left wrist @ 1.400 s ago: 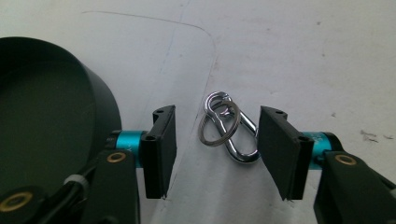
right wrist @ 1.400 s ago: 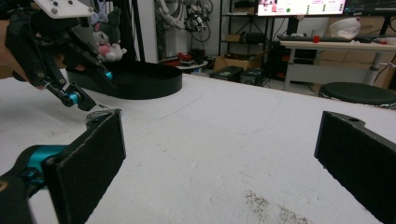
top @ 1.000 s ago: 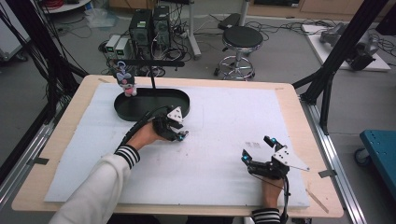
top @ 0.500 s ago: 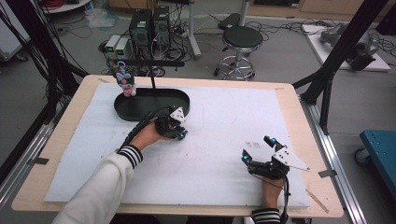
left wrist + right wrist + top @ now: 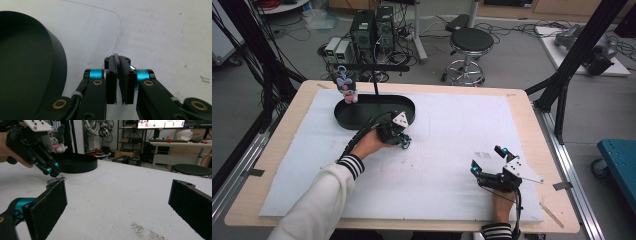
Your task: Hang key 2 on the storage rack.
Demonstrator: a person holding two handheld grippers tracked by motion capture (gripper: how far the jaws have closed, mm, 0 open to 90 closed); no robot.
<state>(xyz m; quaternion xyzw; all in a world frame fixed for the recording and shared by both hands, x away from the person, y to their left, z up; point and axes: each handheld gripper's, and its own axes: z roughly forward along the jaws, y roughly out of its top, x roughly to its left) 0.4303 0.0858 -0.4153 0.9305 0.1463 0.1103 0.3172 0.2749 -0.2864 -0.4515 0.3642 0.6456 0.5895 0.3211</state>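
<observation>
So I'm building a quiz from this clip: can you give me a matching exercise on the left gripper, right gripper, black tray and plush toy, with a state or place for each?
Things:
1. left gripper
2. right gripper
3. black tray
4. plush toy

States or places:
A. at the tray's far left end
B. jaws wide apart, nothing between them
C. on the white mat, beside the left gripper
D. shut on a small metal ring

Pairs: 1-D, 2-B, 3-C, 4-A

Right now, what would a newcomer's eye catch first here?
Probably the left gripper, its fingers pinched on a small metal ring on the white mat, beside the black oval tray. Next, the plush toy at the tray's far left end, and the right gripper wide open near the table's near right corner.
</observation>
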